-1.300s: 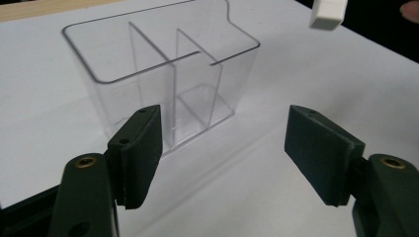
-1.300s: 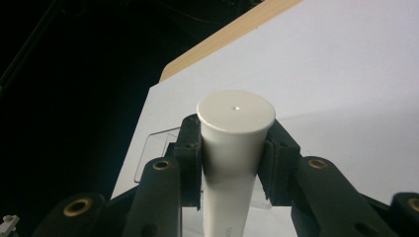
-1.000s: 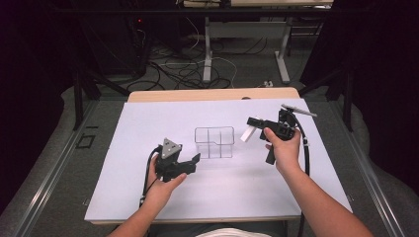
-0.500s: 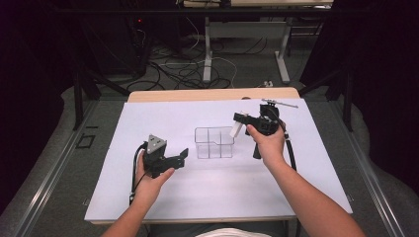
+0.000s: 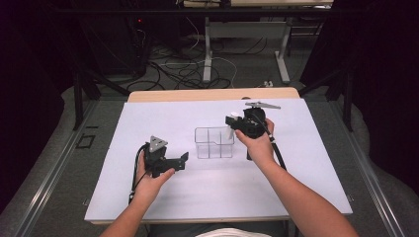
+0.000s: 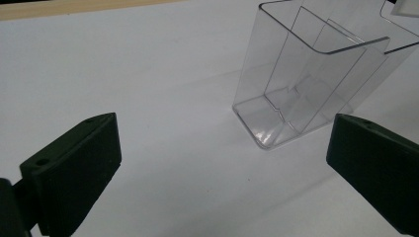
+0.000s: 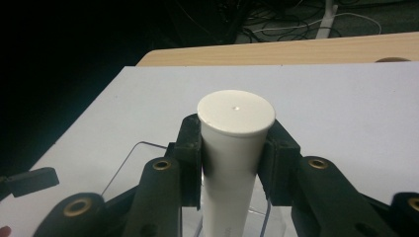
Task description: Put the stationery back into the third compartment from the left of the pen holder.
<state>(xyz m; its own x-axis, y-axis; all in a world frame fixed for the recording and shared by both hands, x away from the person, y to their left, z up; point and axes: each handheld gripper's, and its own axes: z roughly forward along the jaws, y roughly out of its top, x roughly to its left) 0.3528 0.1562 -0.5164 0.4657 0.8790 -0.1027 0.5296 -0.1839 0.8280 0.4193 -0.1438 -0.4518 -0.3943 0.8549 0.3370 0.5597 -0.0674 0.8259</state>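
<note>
Two tools at work over a white-covered bench point(image 5: 207, 197). Right tool point(image 5: 236, 123) is clamped on a white cylinder point(image 7: 236, 158), holding it upright just above the right end of a clear divided box point(image 5: 213, 143), which stands mid-bench. Left tool point(image 5: 182, 160), on the near left of the box, has just been opening its jaws; they stand wide, nothing between them, box apart from them. Judgement: carry nearly done; cylinder not yet lowered in or released. No contents visible in the compartments seen from the left gripper view.
</note>
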